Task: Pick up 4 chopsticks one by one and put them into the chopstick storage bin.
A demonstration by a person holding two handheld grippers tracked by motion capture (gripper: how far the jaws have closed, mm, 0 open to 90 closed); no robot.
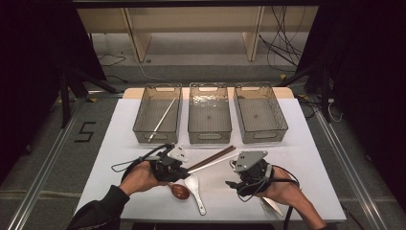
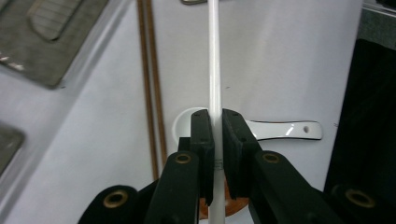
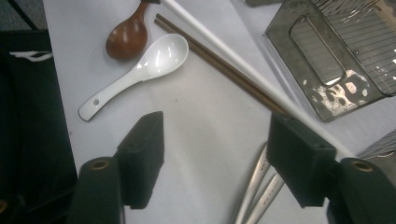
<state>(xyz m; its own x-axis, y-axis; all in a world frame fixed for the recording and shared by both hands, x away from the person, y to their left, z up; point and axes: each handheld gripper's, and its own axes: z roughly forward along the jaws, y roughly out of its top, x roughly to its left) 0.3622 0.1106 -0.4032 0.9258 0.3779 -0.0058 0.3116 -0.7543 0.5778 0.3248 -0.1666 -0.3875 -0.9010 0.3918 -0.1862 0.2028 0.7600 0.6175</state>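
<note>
- Bench [image 1: 119,143]: white top, three clear bins in a row along the far side.
- Left bin [image 1: 158,114]: one white chopstick [image 1: 161,120] lies in it diagonally. Middle bin [image 1: 209,112] and right bin [image 1: 260,112] each show a small dark spot on the floor.
- Left gripper [image 1: 184,168]: fingers [image 2: 202,140] clamped narrow on a second white chopstick [image 2: 214,70], held near one end; the stick runs straight out ahead of the gripper, up and right toward the middle bin in the high view.
- Brown chopsticks [image 1: 218,155]: a pair lying on the bench just beside the held white stick, roughly parallel to it.
- Brown spoon [image 1: 180,191]: on the bench below the left gripper, bowl just beside the white ceramic spoon [image 1: 195,189], whose handle points to the near edge.
- Right gripper [image 1: 235,184]: fingers [image 3: 142,154] wide apart, nothing between them, bare bench under the gap.
- Metal utensil handles [image 3: 259,191]: on the bench just by the right gripper's right-hand finger; type cannot be told.
</note>
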